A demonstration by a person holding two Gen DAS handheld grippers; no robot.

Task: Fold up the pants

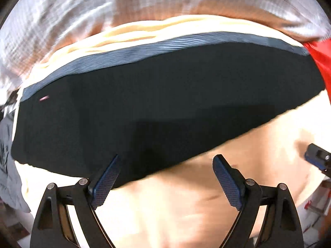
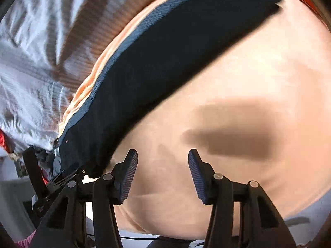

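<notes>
The dark navy pants (image 1: pixel 144 107) lie folded in a long flat band on a peach-coloured sheet (image 1: pixel 206 202), with a lighter blue ribbed waistband (image 1: pixel 165 45) along their far edge. My left gripper (image 1: pixel 167 159) points down over the near edge of the pants, open wide, with nothing between its fingers. In the right wrist view the pants (image 2: pixel 165 62) run diagonally up to the right. My right gripper (image 2: pixel 163 152) hovers open over bare sheet (image 2: pixel 248 82) just right of them, holding nothing. Its shadow falls on the sheet.
A cream cloth (image 1: pixel 128 35) lies bunched behind the waistband. Beyond it spreads a crumpled white checked fabric (image 1: pixel 62 20). Red cloth (image 1: pixel 320 62) shows at the right edge. A blue and black gripper part (image 1: pixel 317 159) pokes in from the right.
</notes>
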